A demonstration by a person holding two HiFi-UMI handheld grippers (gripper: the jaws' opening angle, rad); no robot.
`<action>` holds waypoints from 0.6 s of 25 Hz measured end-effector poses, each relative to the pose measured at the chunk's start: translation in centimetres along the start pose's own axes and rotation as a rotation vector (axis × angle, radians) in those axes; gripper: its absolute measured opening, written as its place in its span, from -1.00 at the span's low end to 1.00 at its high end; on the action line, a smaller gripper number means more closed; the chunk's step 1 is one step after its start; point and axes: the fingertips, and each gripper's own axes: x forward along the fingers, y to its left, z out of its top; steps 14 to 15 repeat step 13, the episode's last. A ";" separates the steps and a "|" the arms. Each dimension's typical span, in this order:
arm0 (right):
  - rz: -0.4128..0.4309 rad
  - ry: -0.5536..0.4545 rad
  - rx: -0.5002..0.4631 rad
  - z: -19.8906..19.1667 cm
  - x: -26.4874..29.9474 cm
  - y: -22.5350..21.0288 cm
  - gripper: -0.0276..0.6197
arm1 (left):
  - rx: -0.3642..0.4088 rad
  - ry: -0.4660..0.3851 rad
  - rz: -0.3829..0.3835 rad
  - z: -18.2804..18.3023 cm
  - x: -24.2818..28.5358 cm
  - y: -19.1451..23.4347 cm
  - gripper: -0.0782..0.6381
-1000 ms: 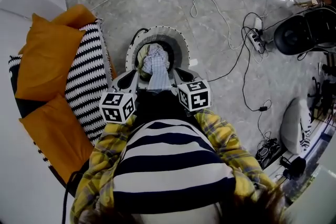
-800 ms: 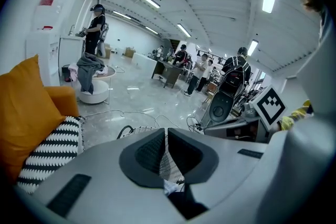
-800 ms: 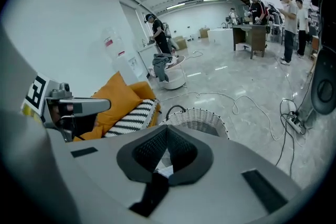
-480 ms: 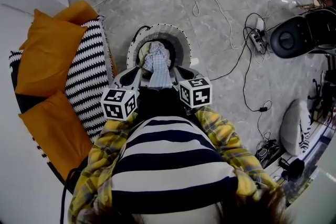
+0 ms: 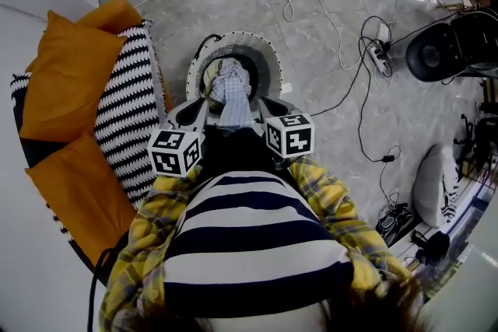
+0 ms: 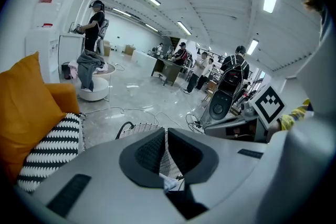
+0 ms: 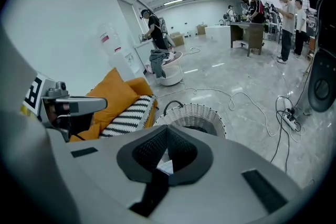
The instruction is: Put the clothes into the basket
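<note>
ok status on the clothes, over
Left claw and right claw shut on the shirt. Shirt hangs over the basket, not released. White cable beyond, clear.

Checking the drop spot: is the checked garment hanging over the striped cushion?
No, the checked garment hangs over the open top of the white woven basket.

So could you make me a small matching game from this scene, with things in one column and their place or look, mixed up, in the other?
Things:
1. checked cloth
2. basket
3. orange cushion
4. power strip

Descriptions:
A. beside the striped cushion
B. white, round and woven
C. gripped by the left tool and the right tool
D. lying off to the basket's right

Pairs: 1-C, 2-B, 3-A, 4-D
</note>
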 end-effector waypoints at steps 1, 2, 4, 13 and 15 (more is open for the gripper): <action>-0.002 0.000 0.002 -0.1 0.0 0.0 -0.83 | 0.000 0.001 -0.001 -0.1 0.0 0.1 -0.70; -0.003 0.001 0.003 -0.1 0.0 0.0 -0.83 | -0.001 0.003 -0.001 -0.1 0.0 0.1 -0.70; -0.004 0.002 0.007 -0.2 0.0 -0.1 -0.83 | -0.001 0.007 -0.002 -0.1 0.1 0.2 -0.70; -0.007 -0.009 0.018 -0.4 -0.1 -0.2 -0.83 | -0.003 0.008 -0.001 -0.5 0.3 0.2 -0.70; -0.007 -0.009 0.018 -0.4 -0.1 -0.2 -0.83 | -0.003 0.008 -0.001 -0.5 0.3 0.2 -0.70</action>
